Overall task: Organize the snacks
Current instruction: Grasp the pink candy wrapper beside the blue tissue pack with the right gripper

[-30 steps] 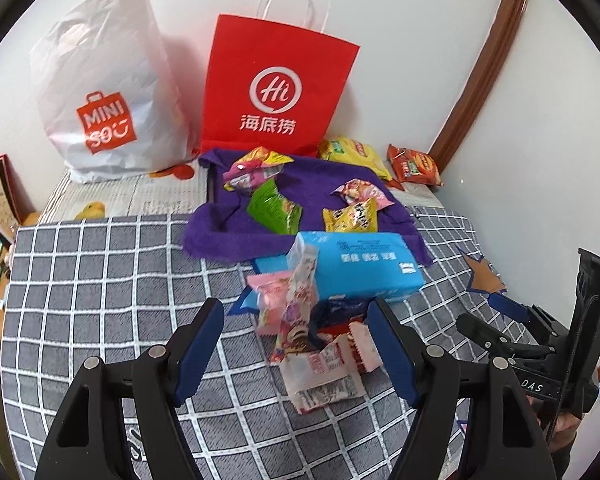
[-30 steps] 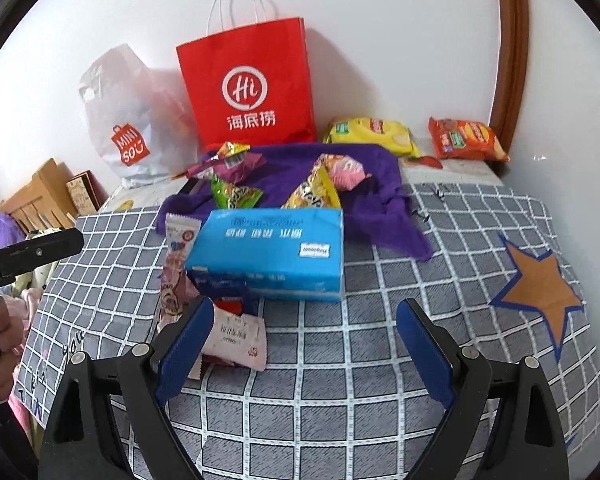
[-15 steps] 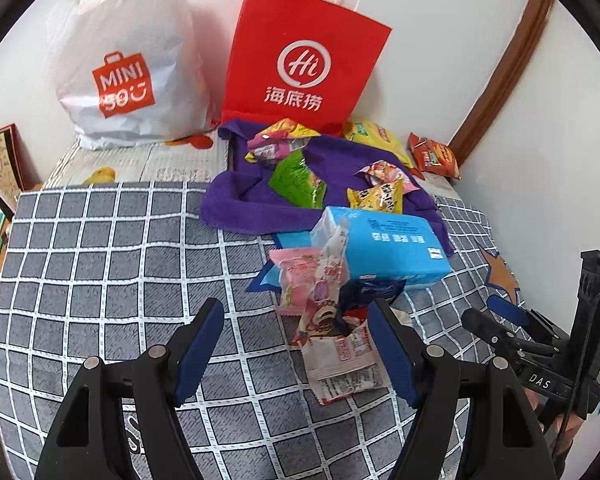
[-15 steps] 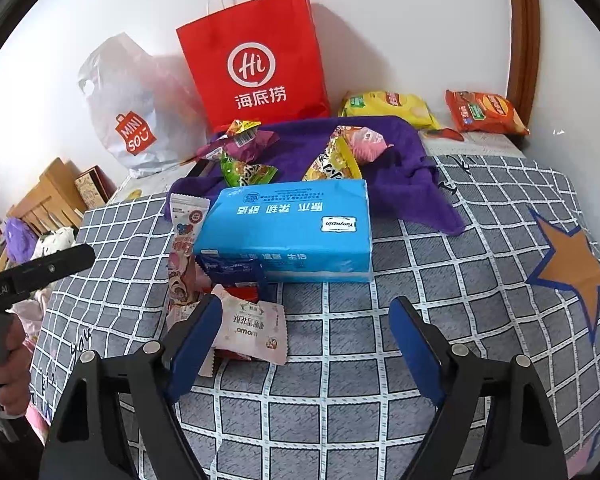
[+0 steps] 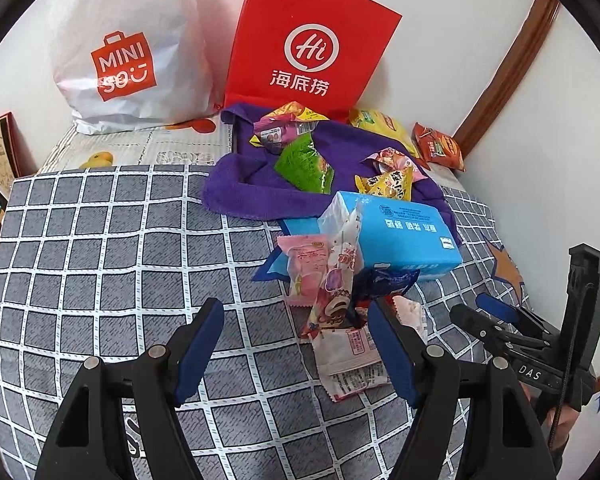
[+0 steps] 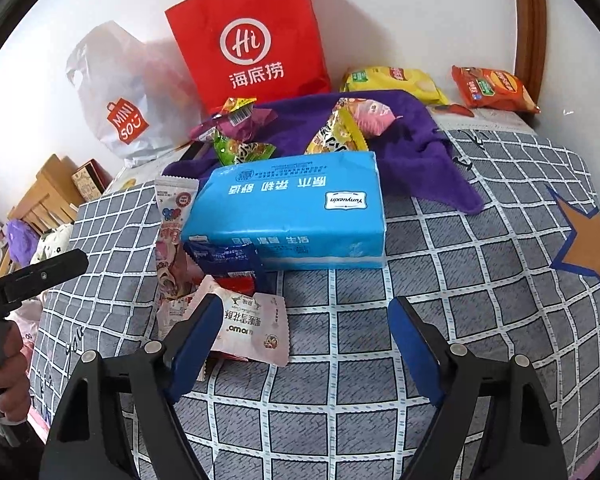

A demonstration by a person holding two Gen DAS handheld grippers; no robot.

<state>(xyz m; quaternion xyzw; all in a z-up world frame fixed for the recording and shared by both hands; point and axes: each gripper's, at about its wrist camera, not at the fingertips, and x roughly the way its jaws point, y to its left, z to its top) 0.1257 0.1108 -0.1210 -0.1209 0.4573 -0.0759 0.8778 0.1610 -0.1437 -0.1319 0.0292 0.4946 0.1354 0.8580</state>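
The left gripper (image 5: 296, 344) hangs spread and empty; the white packet (image 5: 350, 360) lies just ahead, against its right finger, long axis running away. The right gripper (image 6: 306, 340), also spread and empty, has that packet (image 6: 256, 326) at its left finger. Beyond, pile meets tissue pack (image 6: 292, 208).

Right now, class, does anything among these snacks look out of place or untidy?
Yes: a blue tissue pack, not a snack, sits among them, with small packets heaped crookedly against its end, overlapping one another. The purple cloth is rumpled.
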